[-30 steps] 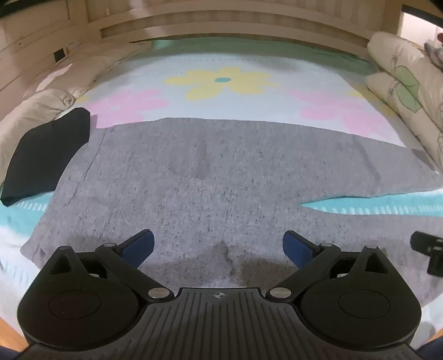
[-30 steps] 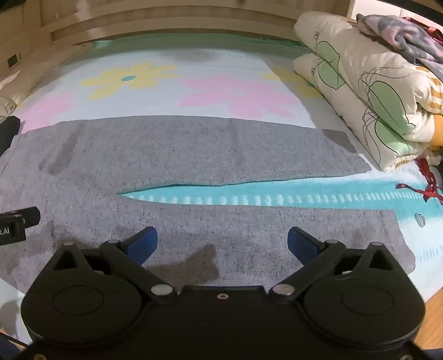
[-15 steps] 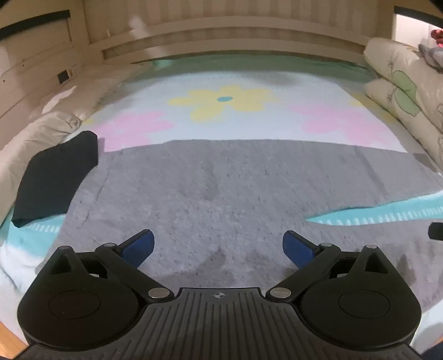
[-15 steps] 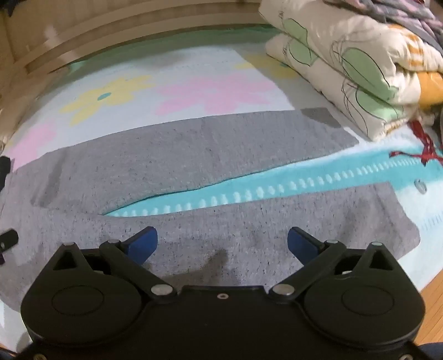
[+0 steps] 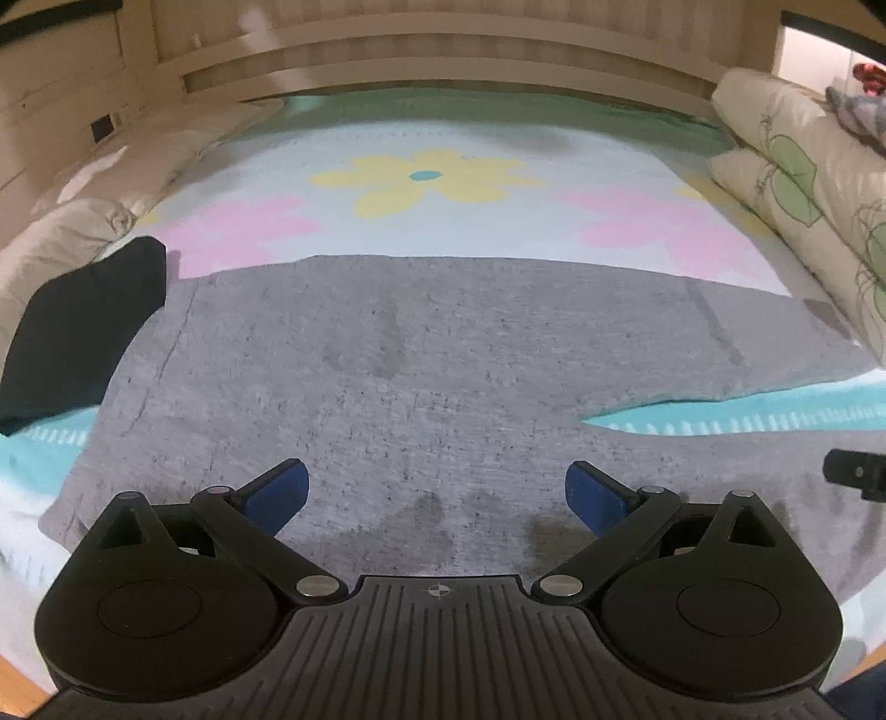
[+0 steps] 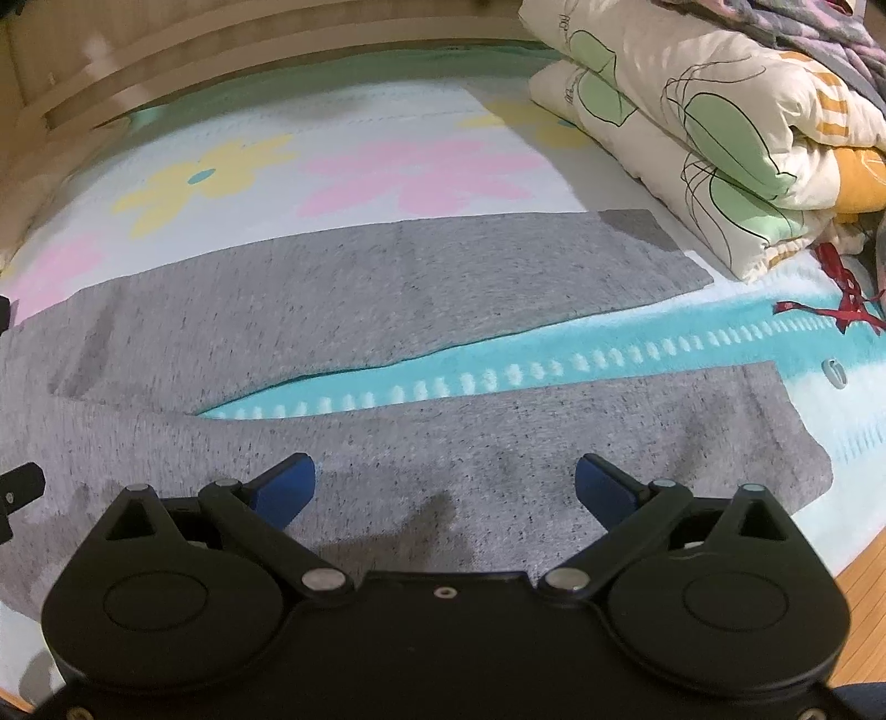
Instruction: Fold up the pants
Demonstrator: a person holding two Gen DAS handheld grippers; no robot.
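Left wrist view: we see our left gripper [image 5: 436, 490] hovering with its blue fingers [image 5: 276, 493] spread wide apart and nothing between them, above the waist end of the grey pants [image 5: 443, 354]. The pants lie flat on the flowered bedspread [image 5: 432, 177], spread across the bed from left to right, and the two legs part toward the right, where a turquoise strip of the bedspread shows between them. A folded black cloth [image 5: 83, 327] lies at the left, its corner touching or just overlapping the waist edge; we cannot tell which. Rolled quilts [image 5: 803, 183] are stacked along the right side, and a wooden headboard [image 5: 443, 50] runs behind the bed. A small black part of the right gripper [image 5: 855, 473] pokes in at the right edge, over the near leg. Right wrist view: our right gripper [image 6: 446, 487] is also wide open and empty, its blue fingers [image 6: 603, 490] held over the near leg of the pants [image 6: 387, 288]. Both legs stretch to the right, the far one ending just beside the stacked quilts [image 6: 709, 122], the near one ending close to the bed's edge, where a wooden floor [image 6: 869, 559] shows. A red ribbon [image 6: 836, 288] lies on the bedspread [image 6: 421, 166] beside the quilts. A black bit of the left gripper [image 6: 19, 487] shows at the left edge.
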